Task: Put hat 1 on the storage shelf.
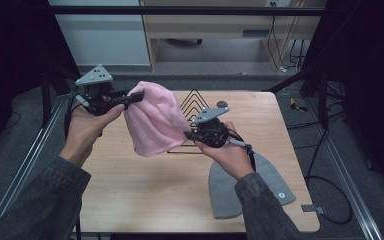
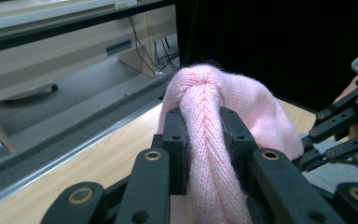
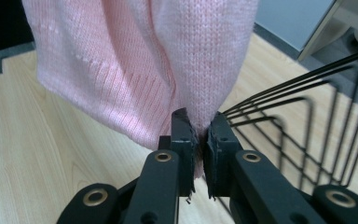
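Note:
A pink knit beanie (image 1: 152, 120) hangs in the air above the wooden table (image 1: 130, 190), held between both grippers. My left gripper (image 1: 135, 97) is shut on a bunched fold of the pink beanie (image 2: 205, 140) at its upper left, and the knit bulges up between the jaws. My right gripper (image 1: 190, 134) is shut on the beanie's lower right edge; in the right gripper view the pink beanie (image 3: 140, 60) hangs above my right gripper (image 3: 200, 135), whose pads pinch a thin bit of fabric. My right gripper (image 2: 340, 135) also shows at the right of the left gripper view.
A grey beanie (image 1: 250, 187) lies flat at the table's front right, under the right forearm. A black wire rack (image 1: 194, 102) stands at the table's back middle, behind the pink beanie; the black wire rack (image 3: 307, 116) is close to the right gripper. Metal rails run along both table sides.

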Tool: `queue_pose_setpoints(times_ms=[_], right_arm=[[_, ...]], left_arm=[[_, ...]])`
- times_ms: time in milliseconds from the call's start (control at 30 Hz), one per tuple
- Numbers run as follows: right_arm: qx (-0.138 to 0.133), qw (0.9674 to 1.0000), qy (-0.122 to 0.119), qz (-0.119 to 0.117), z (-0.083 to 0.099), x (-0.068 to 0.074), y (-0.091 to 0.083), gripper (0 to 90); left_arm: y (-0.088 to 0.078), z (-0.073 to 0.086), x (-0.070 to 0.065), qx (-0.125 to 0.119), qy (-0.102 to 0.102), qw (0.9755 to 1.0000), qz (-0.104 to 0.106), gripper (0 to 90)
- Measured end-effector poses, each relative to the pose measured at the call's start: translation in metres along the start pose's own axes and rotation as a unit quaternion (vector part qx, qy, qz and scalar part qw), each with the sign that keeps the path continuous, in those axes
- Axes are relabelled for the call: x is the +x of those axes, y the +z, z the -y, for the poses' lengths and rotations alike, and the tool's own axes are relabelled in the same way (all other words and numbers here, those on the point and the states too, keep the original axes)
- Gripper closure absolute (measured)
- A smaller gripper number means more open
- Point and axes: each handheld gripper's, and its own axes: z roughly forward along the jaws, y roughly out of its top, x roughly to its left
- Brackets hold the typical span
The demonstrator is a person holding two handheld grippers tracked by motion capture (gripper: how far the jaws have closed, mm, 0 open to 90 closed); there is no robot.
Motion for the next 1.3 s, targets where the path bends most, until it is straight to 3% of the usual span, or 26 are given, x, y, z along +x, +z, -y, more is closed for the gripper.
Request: queue_pose_setpoints(times_ms=[267, 433, 500, 733, 833, 933, 1300], right_arm=[[-0.009, 0.9997, -0.008, 0.02, -0.024, -0.022, -0.013, 83.4], [-0.012, 0.9996, -0.004, 0.023, -0.028, -0.03, -0.012, 83.4], [-0.018, 0.9996, -0.003, 0.021, -0.03, -0.038, -0.009, 83.4], [-0.033, 0.9993, 0.008, 0.018, -0.036, -0.053, -0.005, 83.4], [-0.036, 0.9988, 0.005, 0.034, -0.038, -0.055, -0.005, 83.4], [-0.042, 0.9979, 0.01, 0.048, -0.037, -0.06, -0.004, 83.3], [-0.026, 0.9974, 0.024, 0.063, -0.021, -0.075, 0.003, 83.2]], left_arm=[[0.008, -0.029, 0.006, -0.016, 0.013, 0.9997, -0.016, 74.6], [0.015, -0.038, 0.008, -0.024, 0.027, 0.9991, -0.021, 74.3], [0.017, -0.041, 0.013, -0.034, 0.014, 0.9991, -0.023, 74.4], [0.03, -0.05, 0.02, -0.046, 0.011, 0.9984, -0.03, 74.5], [0.037, -0.055, 0.023, -0.051, 0.011, 0.9982, -0.029, 74.5], [0.043, -0.057, 0.023, -0.059, 0.006, 0.9979, -0.024, 74.5], [0.073, -0.052, 0.025, -0.057, 0.007, 0.9983, -0.006, 74.3]])
